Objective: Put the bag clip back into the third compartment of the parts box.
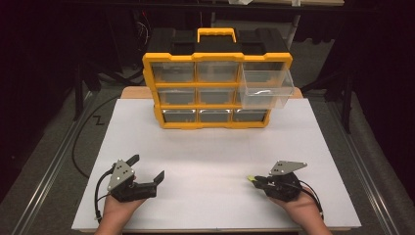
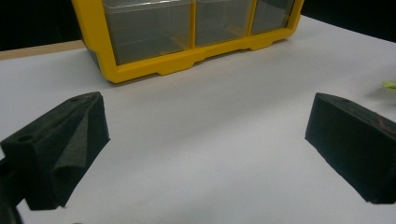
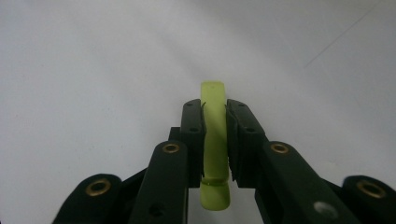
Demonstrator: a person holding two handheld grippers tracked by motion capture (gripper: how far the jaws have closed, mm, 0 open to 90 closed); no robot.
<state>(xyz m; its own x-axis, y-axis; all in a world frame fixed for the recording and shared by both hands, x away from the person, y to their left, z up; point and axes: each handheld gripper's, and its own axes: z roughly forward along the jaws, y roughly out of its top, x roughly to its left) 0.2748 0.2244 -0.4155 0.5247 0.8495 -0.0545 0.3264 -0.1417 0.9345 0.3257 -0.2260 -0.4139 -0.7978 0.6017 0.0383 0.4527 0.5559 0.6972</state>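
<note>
Clip (image 3: 215,140), yellow-green and narrow, sits pinched between the pads of the right gripper (image 3: 215,109), standing on edge with one end poking past the tips and the other hanging behind them. Shows in the high view as a small bright tip (image 1: 251,179) at the nose of the same gripper (image 1: 255,181), lower right of the frame, low over the white board (image 1: 210,161). Held square and deep enough, by the look of it, so no need to regrip.

Left gripper (image 1: 147,171), lower left of the high view, rests spread wide and empty, jaws well apart over bare board. Best kept parked there, clear of the carry path.

Farther up, at the top centre, stands the yellow organizer (image 1: 218,90) with its rows of clear drawers. One drawer (image 1: 266,88), upper right of the cabinet, hangs pulled out and open at the top: the likely drop spot.

To do the carry well: lift enough to clear the drawer's front wall, travel up and slightly right in the high view, keep the pinch firm so the slim piece does not twist. Approach from above rather than from the front, since a nudge on that clear wall could push the drawer back in or tip the cabinet. Open the jaws only once the clip hangs inside the rim.
</note>
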